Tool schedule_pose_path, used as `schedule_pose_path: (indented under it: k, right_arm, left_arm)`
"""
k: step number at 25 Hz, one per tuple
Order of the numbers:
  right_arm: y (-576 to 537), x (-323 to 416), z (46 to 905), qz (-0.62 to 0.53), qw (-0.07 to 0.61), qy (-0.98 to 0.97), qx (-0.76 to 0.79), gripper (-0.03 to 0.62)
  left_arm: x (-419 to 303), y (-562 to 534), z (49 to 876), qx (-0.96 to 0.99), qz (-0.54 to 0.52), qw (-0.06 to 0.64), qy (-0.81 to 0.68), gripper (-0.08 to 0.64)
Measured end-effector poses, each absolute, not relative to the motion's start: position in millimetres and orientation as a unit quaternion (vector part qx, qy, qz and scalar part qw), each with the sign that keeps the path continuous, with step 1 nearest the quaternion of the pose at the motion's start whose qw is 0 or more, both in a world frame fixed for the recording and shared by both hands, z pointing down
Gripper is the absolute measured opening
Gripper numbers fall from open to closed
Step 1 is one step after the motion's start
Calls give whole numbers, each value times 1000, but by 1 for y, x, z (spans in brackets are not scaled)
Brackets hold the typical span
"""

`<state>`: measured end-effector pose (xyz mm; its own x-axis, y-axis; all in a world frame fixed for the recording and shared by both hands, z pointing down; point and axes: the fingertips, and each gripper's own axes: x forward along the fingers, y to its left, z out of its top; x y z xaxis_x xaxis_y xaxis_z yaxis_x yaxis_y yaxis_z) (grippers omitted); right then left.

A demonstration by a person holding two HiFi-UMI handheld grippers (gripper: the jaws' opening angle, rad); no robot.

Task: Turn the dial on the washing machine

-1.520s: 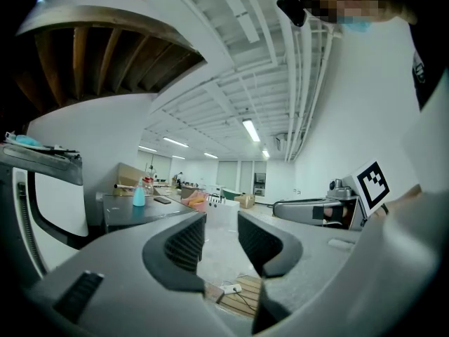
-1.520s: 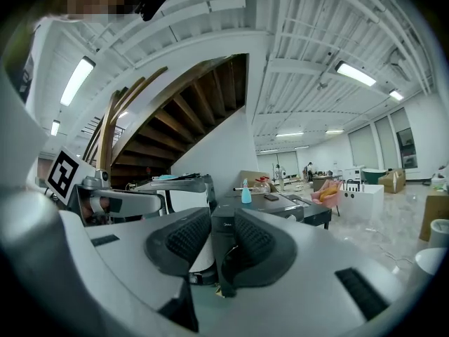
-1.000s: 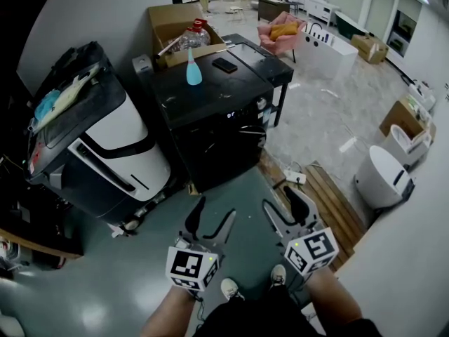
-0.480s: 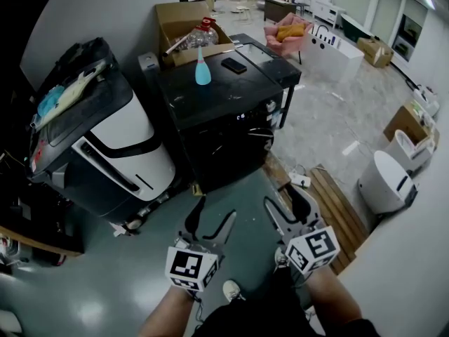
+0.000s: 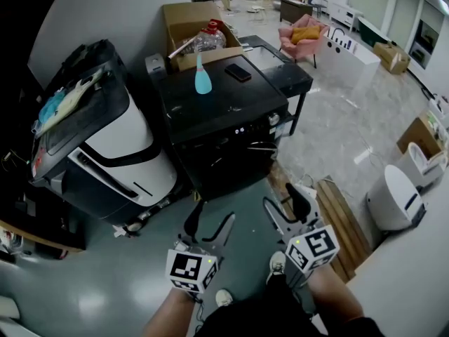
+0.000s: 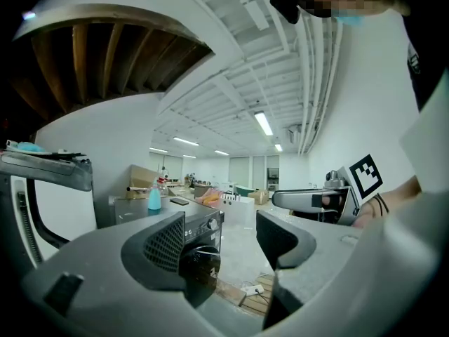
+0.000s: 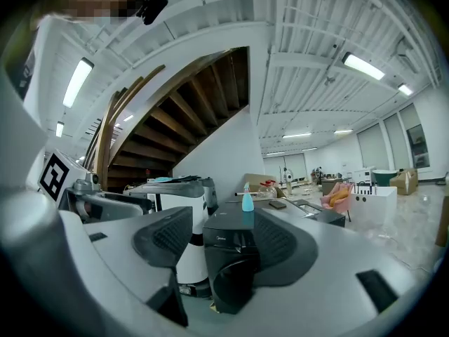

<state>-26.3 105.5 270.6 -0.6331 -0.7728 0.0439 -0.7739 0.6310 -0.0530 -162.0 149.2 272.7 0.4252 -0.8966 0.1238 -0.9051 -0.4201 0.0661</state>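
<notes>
The black washing machine (image 5: 228, 139) stands ahead on the floor. Its small dial (image 5: 274, 119) sits at the right end of the lit control strip. Both grippers hang low in the head view, well short of the machine. My left gripper (image 5: 209, 225) is open with nothing between its jaws. My right gripper (image 5: 289, 206) is also open and empty. In the left gripper view the washing machine (image 6: 200, 248) and its dial (image 6: 213, 223) show far off, between the jaws of my left gripper (image 6: 221, 241). The right gripper view frames the washing machine (image 7: 228, 272) between the pads of my right gripper (image 7: 223, 248).
A blue spray bottle (image 5: 203, 79) and a phone (image 5: 238, 73) lie on the washer's top. A big white and black machine (image 5: 105, 153) stands to its left. Behind is a cardboard box (image 5: 193, 20). A power strip (image 5: 303, 188) and wooden boards (image 5: 337, 209) lie at the right.
The person has stepped toward the washing machine, carrying both grippers forward. The machine now sits lower and nearer in the head view. Both grippers stay open and empty.
</notes>
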Motion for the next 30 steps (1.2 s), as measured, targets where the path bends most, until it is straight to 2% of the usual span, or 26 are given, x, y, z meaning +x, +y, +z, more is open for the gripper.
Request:
schedule_pose_path:
  k: [19, 30]
  right_arm:
    - [-74, 100, 283, 62, 8, -932, 358, 267]
    - [-120, 121, 308, 84, 20, -931, 354, 272]
  left_arm:
    - [-25, -16, 269, 802, 55, 68, -591, 299]
    - [-3, -59, 287, 797, 66, 81, -594, 299]
